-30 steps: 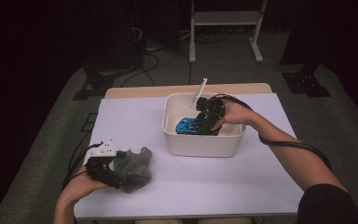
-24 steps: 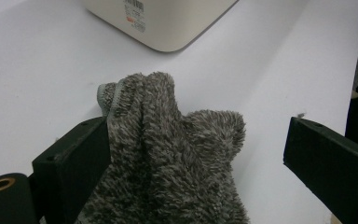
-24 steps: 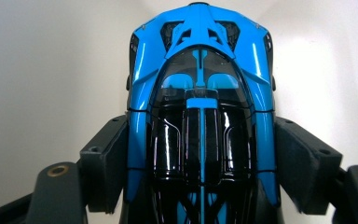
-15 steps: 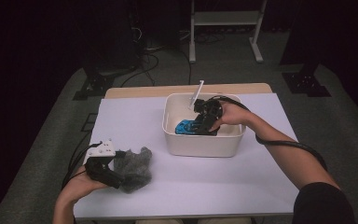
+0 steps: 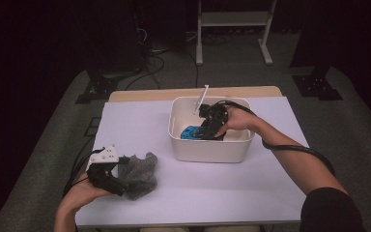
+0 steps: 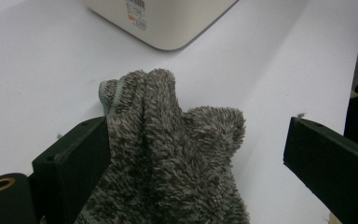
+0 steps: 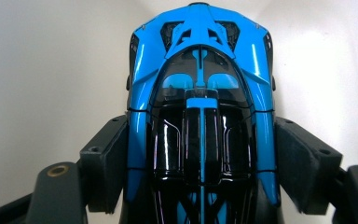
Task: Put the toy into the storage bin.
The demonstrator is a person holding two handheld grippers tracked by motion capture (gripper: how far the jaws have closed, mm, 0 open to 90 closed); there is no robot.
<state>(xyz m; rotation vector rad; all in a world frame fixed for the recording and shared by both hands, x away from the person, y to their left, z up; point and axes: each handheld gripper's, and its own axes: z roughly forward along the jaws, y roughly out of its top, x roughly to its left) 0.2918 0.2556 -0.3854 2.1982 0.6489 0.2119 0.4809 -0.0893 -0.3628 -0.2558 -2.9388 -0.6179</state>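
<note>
High view: my right gripper [image 5: 211, 126] was down inside the white bin [image 5: 211, 151], w/ the blue toy car [image 5: 191, 133] on the bin floor right at its tips. My left gripper [image 5: 107, 175] sat well left of the bin, near the table's front edge, on the grey fuzzy cloth [image 5: 139, 169]. Table [image 5: 140, 121] was plain white, dark room behind the bin, cables on the carpet.

Left gripper view: jaws spread wide, one pad touching the cloth [image 6: 168, 163], the other well clear, so released, not pinching. Bin corner [image 6: 168, 23] just past the cloth.

Right gripper view: car [image 7: 200, 116] sat btwn both pads, long axis running straight away from me, pads flush on its flanks. Looked clenched on it, imo. Bin walls close on both sides, so next move prob straight up.
</note>
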